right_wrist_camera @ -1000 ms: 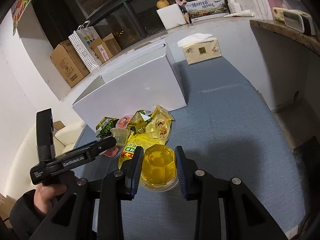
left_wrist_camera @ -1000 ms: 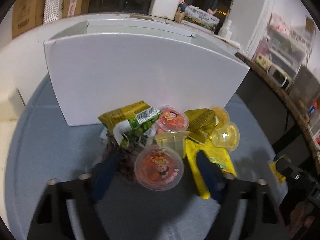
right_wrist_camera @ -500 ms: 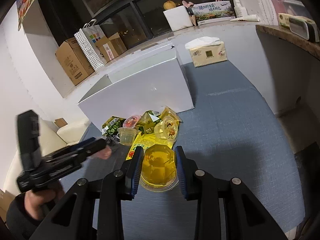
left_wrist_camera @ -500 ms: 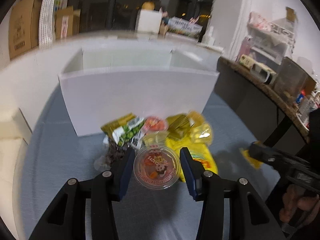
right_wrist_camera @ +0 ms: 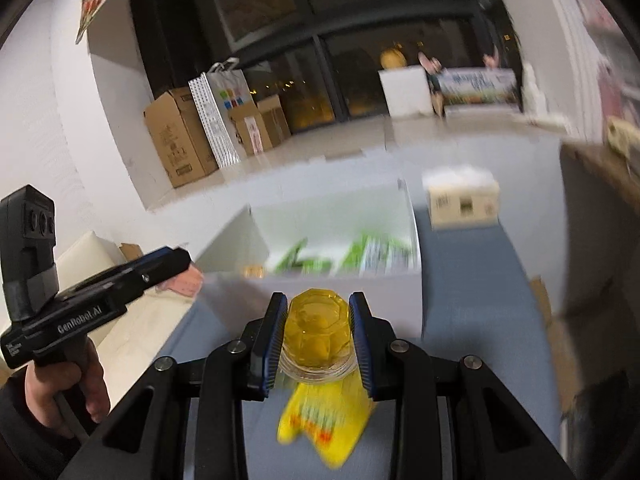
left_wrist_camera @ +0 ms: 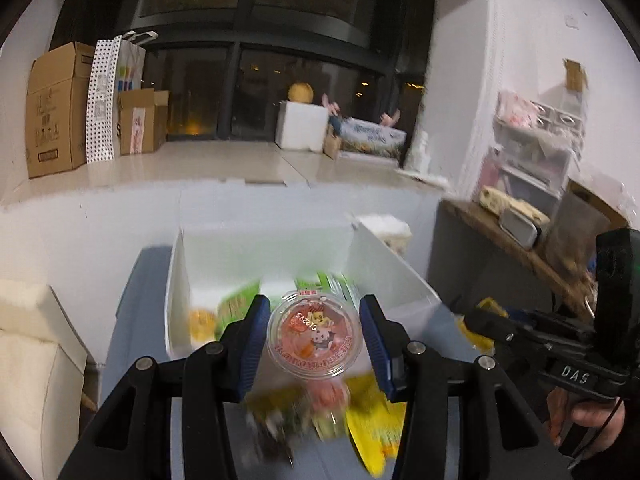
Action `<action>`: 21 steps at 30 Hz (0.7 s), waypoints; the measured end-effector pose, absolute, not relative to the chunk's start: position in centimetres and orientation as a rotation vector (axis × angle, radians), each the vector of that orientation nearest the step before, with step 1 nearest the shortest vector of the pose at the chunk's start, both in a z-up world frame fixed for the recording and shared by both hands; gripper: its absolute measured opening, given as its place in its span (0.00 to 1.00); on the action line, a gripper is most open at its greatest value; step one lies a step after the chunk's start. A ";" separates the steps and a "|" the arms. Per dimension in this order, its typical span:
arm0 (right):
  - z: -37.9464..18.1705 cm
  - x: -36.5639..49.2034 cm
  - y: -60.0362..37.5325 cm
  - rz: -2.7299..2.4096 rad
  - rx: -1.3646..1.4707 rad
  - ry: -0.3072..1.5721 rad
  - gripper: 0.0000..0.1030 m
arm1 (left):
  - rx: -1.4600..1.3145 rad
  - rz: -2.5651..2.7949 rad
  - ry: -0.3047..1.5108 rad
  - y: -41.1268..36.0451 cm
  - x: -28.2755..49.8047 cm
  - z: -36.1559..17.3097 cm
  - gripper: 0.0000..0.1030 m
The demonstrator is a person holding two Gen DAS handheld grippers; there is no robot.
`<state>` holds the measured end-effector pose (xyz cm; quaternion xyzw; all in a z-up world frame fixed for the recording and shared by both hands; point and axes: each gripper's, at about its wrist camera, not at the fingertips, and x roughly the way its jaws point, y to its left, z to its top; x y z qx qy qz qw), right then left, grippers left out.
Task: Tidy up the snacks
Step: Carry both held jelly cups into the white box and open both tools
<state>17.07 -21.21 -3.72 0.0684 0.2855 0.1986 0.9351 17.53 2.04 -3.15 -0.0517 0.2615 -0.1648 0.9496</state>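
Note:
My left gripper (left_wrist_camera: 314,336) is shut on a red jelly cup (left_wrist_camera: 315,338) with a cartoon lid, held in the air near the front edge of the open white box (left_wrist_camera: 400,276). My right gripper (right_wrist_camera: 318,332) is shut on a yellow jelly cup (right_wrist_camera: 317,334), also lifted before the white box (right_wrist_camera: 412,232). Green packets (right_wrist_camera: 372,256) and a yellow cup (left_wrist_camera: 200,322) lie inside the box. The remaining snack pile (left_wrist_camera: 320,412), with a yellow bag (right_wrist_camera: 320,424), lies blurred on the blue table below both grippers.
A tissue box (right_wrist_camera: 462,200) stands on the blue table (right_wrist_camera: 472,300) right of the white box. Cardboard boxes (left_wrist_camera: 52,116) line the ledge behind. A wooden shelf (left_wrist_camera: 520,240) with containers is on the right. A cream cushion (left_wrist_camera: 36,344) sits left of the table.
My left gripper closed on the red jelly cup and lifted it toward the box. My right gripper rose with the yellow cup toward the box too.

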 end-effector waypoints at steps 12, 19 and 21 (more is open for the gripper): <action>-4.6 29.0 -20.4 0.326 0.090 0.739 0.87 | -0.084 -0.266 0.669 0.1 27.8 -5.7 1.00; -4.7 28.0 -23.2 0.302 0.198 0.708 0.96 | -0.084 -0.251 0.674 0.9 27.2 -6.3 1.00; -4.5 27.5 -23.3 0.303 0.195 0.705 0.98 | -0.092 -0.254 0.667 1.3 26.5 -6.2 1.00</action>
